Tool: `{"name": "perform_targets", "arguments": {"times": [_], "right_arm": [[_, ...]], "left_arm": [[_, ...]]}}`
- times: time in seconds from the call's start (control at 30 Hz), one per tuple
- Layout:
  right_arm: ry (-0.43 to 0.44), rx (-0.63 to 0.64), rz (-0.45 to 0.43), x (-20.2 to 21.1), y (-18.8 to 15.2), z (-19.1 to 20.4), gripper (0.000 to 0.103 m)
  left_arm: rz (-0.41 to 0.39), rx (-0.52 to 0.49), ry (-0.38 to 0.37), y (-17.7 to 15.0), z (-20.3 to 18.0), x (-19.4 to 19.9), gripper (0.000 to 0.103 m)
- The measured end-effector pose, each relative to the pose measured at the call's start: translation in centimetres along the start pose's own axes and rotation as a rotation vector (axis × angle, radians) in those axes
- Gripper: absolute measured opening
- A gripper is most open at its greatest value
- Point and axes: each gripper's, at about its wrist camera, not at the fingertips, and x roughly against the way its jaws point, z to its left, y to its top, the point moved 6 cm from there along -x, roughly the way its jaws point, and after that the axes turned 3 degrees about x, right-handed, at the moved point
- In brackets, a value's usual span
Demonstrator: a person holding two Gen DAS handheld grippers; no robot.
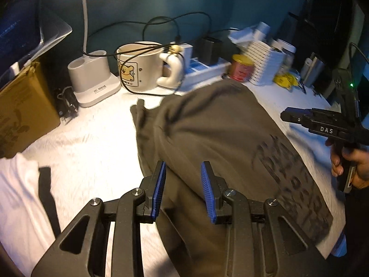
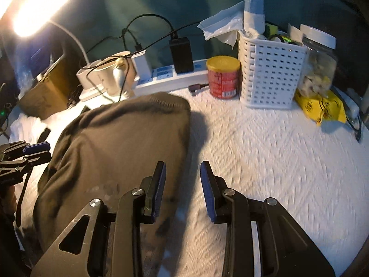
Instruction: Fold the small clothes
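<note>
A dark olive-grey T-shirt with a dark printed graphic lies partly folded on the white textured cover; it also shows in the right wrist view. My left gripper is open, its blue pads just above the shirt's near left part, holding nothing. My right gripper is open and empty, hovering over the shirt's right edge and the white cover. The right gripper also appears at the right edge of the left wrist view, clear of the shirt. The left gripper shows at the left edge of the right wrist view.
A white garment lies at the left. Along the back stand a cardboard box, a lamp base, a mug, a power strip, a red can, a white basket, a jar and a yellow packet.
</note>
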Motion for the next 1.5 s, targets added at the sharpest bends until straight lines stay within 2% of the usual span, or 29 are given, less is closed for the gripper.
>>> {"name": "perform_targets", "arguments": {"times": [0.2, 0.53, 0.63, 0.83, 1.0, 1.03, 1.07, 1.1, 1.13, 1.23, 1.27, 1.37, 1.5], "right_arm": [[0.010, 0.003, 0.016, 2.2, -3.2, 1.2, 0.033], [0.014, -0.014, 0.055, 4.8, -9.4, 2.0, 0.033], [-0.007, 0.007, 0.060, 5.3, -10.6, 2.6, 0.033], [0.010, -0.004, 0.060, 6.2, -12.4, 3.5, 0.033], [-0.002, -0.021, 0.055, 6.9, -14.1, 4.1, 0.033], [-0.002, -0.024, 0.048, 7.0, -14.3, 4.2, 0.033], [0.001, -0.028, 0.047, 7.2, -14.5, 4.4, 0.033], [0.000, -0.027, 0.045, 7.3, -14.6, 4.5, 0.033], [0.003, -0.024, 0.046, 7.5, -14.7, 4.7, 0.033], [0.016, -0.009, 0.057, 8.0, -15.2, 5.4, 0.034], [0.015, -0.002, 0.057, 8.2, -15.4, 5.7, 0.036], [0.039, 0.014, 0.045, 8.7, -15.8, 6.7, 0.061], [-0.009, 0.051, -0.005, 8.9, -16.6, 7.6, 0.062]], "left_arm": [[0.010, 0.003, -0.053, -3.1, -2.3, 2.3, 0.031], [0.080, 0.085, -0.187, -9.0, -4.0, 3.1, 0.031], [0.097, 0.091, -0.184, -10.1, -4.3, 3.1, 0.031], [0.120, 0.071, -0.200, -12.1, -4.9, 3.3, 0.031], [0.091, 0.055, -0.216, -13.1, -4.9, 4.0, 0.031], [0.079, 0.044, -0.209, -13.3, -5.0, 4.2, 0.029], [0.070, 0.035, -0.195, -13.5, -5.1, 4.3, 0.017], [0.055, 0.026, -0.175, -13.7, -5.2, 4.5, 0.010], [0.031, 0.030, -0.165, -13.8, -5.4, 5.0, 0.006], [0.003, 0.042, -0.142, -14.2, -5.6, 5.9, 0.004], [-0.001, 0.045, -0.141, -14.1, -5.6, 6.1, 0.004], [-0.004, 0.049, -0.141, -14.3, -5.2, 6.6, 0.004], [0.021, 0.047, -0.134, -15.1, -4.9, 6.0, 0.004]]}}
